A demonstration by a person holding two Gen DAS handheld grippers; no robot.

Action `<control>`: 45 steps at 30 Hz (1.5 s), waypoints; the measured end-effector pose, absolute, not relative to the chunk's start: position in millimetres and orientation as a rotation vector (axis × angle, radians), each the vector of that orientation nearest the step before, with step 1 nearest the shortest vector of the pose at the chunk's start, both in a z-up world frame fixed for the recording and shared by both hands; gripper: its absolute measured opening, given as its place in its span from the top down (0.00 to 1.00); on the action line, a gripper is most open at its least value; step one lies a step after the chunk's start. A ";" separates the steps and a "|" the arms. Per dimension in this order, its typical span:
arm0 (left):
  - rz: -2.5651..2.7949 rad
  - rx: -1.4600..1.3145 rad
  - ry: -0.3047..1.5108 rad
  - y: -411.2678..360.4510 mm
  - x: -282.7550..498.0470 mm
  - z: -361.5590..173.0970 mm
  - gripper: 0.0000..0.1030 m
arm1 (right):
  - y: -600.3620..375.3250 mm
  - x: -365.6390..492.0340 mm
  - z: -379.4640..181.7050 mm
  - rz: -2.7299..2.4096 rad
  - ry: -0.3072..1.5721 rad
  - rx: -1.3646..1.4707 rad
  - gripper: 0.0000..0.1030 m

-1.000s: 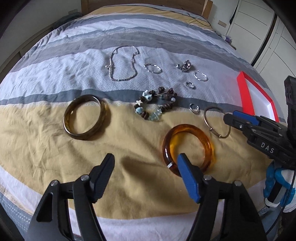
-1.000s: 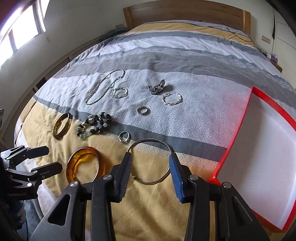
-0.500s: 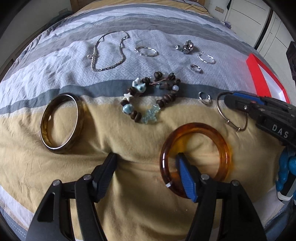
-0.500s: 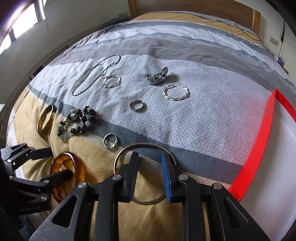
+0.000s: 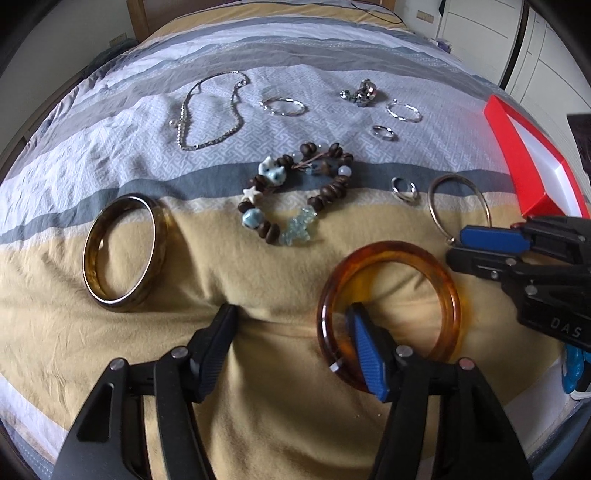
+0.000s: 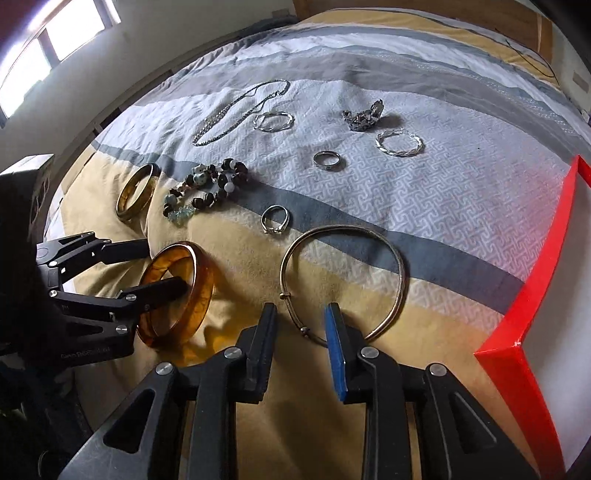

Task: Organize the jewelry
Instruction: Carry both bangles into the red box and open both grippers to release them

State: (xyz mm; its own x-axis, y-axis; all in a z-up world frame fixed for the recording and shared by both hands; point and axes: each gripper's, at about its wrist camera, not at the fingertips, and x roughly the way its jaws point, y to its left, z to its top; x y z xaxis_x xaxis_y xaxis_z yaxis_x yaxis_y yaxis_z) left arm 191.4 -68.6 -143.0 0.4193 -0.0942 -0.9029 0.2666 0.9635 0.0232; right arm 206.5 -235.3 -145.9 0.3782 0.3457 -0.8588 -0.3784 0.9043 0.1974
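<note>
Fingers of both grippers, left (image 5: 291, 328) and right (image 6: 300, 325), have dropped to the bed, each open astride a rim: amber bangle (image 5: 388, 306) and wire bangle (image 6: 343, 280), tray (image 6: 532, 295) nearby, pickups likely next.

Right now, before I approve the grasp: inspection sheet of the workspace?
Surface: striped bedspread, wrinkled.
Job's things: amber bangle, wire bangle, dark bangle, beaded bracelet, chain necklace, smaller silver pieces beyond; red tray at right.
Clutter: nothing seen.
Grippers: left gripper open, straddling the amber bangle's rim; right gripper open, straddling the wire bangle's near edge.
Cables: thin dark cable near the headboard.
Surroundings: window, white wardrobe.
</note>
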 end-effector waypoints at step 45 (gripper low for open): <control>-0.446 0.147 0.954 -216.0 174.7 -8.5 0.91 | -422.5 118.2 -19.5 0.147 0.796 0.236 0.95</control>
State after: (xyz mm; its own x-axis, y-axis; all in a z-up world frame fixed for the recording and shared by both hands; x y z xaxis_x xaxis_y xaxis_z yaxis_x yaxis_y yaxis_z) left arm 174.7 -216.0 -8.5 0.4956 -0.3027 -0.8141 0.4303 0.8998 -0.0725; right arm 118.2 -422.5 -19.5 0.6915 0.2182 -0.6886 -0.0414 0.9637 0.2638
